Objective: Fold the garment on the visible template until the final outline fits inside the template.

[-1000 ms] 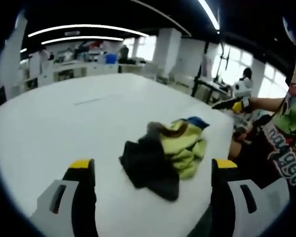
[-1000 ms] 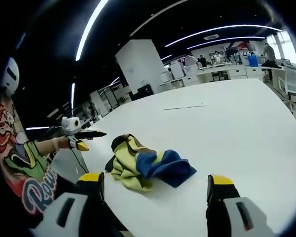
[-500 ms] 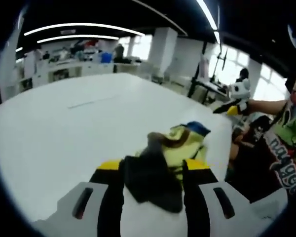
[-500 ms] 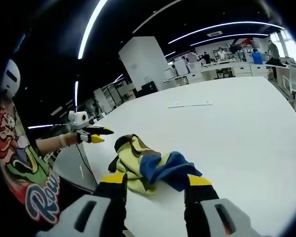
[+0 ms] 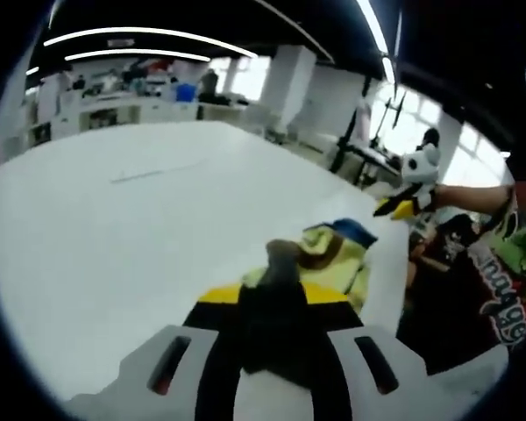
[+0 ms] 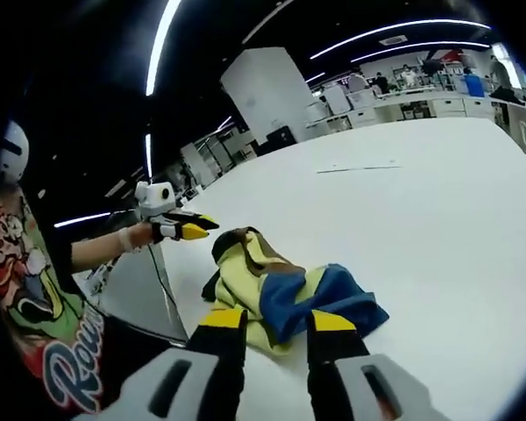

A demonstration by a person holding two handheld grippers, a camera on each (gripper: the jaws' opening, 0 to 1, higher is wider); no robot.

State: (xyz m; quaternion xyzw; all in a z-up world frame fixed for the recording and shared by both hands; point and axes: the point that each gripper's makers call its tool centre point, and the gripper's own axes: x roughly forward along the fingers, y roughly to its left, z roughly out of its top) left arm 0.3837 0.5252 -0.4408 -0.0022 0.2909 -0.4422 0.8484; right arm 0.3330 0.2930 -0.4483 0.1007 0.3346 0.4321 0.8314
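The garment (image 5: pixel 333 250) is a crumpled heap of yellow, blue and dark cloth near the edge of the white table (image 5: pixel 114 228). My left gripper (image 5: pixel 272 298) is shut on the heap's dark end, which fills the gap between its yellow-tipped jaws. My right gripper (image 6: pixel 277 320) is shut on the blue and yellow part of the garment (image 6: pixel 333 298). The right gripper (image 5: pixel 401 200) comes into the left gripper view in a hand, just right of the heap. The left gripper (image 6: pixel 182 230) shows in the right gripper view, close to the heap's dark end.
A thin dark line (image 5: pixel 153 171) is marked on the table farther in, also seen as a line (image 6: pixel 359 168) in the right gripper view. The person's printed shirt (image 5: pixel 500 289) is at the table edge. Desks and shelves stand in the room behind.
Both grippers have moved forward onto the garment and their jaws have drawn in from wide open to shut on the cloth. The heap has lifted slightly.
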